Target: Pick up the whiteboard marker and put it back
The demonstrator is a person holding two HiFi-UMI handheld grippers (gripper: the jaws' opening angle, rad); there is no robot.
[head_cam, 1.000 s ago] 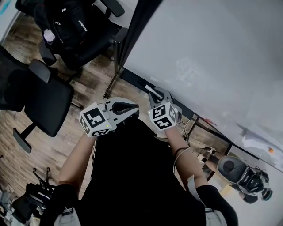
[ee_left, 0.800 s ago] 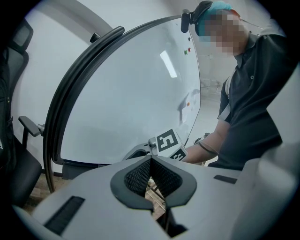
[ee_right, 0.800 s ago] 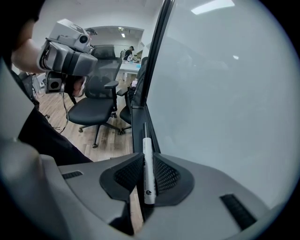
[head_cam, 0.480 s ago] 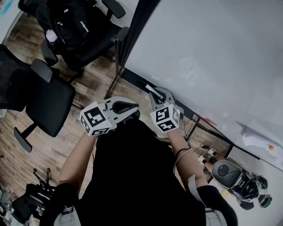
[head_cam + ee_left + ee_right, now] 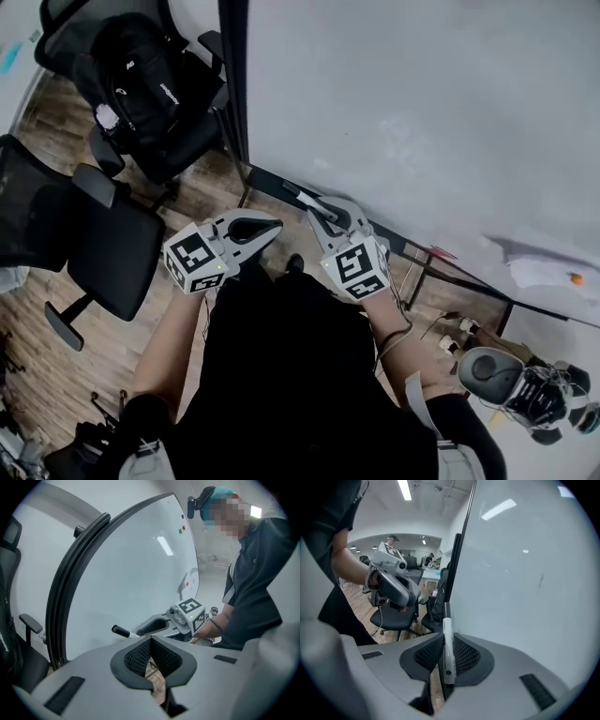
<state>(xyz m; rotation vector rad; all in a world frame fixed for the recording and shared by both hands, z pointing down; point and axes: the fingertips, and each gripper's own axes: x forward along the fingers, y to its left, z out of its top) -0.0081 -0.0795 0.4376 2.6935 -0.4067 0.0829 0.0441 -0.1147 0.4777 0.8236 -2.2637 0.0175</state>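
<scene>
**Marker in my right tool, not yet put back**

Head view: I stand close to the whiteboard (image 5: 422, 112), both arms raised toward its lower frame (image 5: 272, 183). My right tool (image 5: 323, 210) points up and left at the board with the whiteboard marker (image 5: 302, 198) sticking out past its tips, the dark cap end nearest the frame. My left tool (image 5: 270, 227) is just beside it, to the left and a little lower. Office chairs (image 5: 112, 244) stand on the wood floor behind me, well apart from the work.

Left gripper view: the left tool's ridged pads are pressed together with nothing between them. Beyond them I see my right tool from the side, the marker's dark end poking out toward the board.

Right gripper view: the right tool is pinching the marker across its white barrel. The marker stands nearly upright between the pads, its dark end up, close beside the board's surface. I can't tell whether it touches the board.

As I judge it, the pickup is done. The marker is off any rest and held only by my right tool. What's left is carrying it to its resting place along the board's lower frame, setting it down and letting go. No view shows me a tray clearly.
</scene>
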